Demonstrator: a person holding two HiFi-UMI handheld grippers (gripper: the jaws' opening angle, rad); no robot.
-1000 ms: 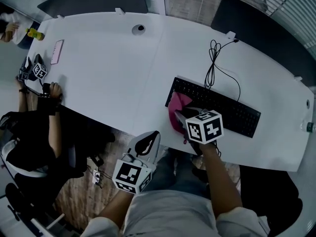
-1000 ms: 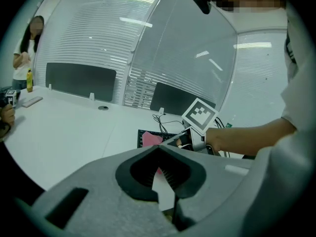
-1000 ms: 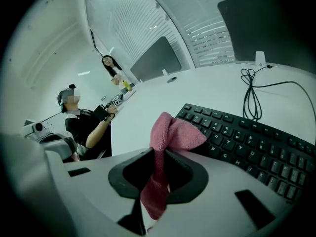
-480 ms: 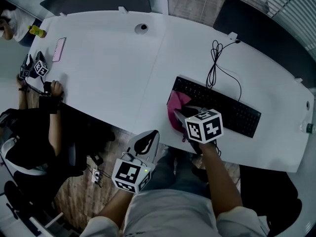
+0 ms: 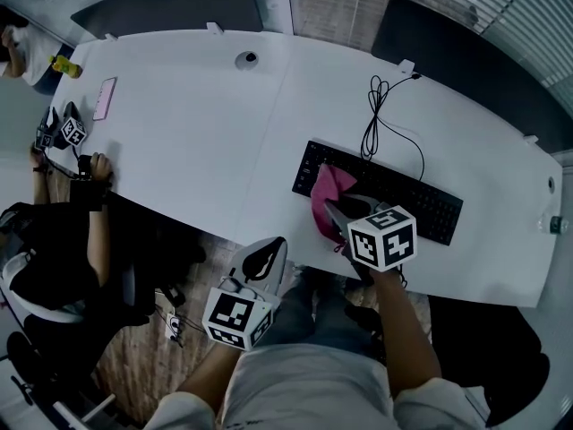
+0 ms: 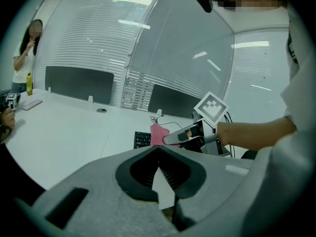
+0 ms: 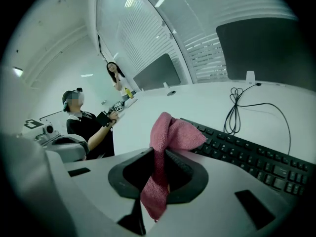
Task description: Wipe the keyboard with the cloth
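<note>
R gripper [image 5: 329,211] clenched on pink cloth [image 5: 328,184], pinched at bunched fold; loose end drapes over left end of black keyboard [image 5: 421,200] on white desk [image 5: 197,133]. L gripper [image 6: 160,174] jaws together, empty, off desk edge. Cloth likely light, soft, floppy; best held mid-bunch.

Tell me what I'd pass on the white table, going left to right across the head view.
Yellow bottle → pink flat rectangle → round cable port → pink cloth → coiled black cable.
</note>
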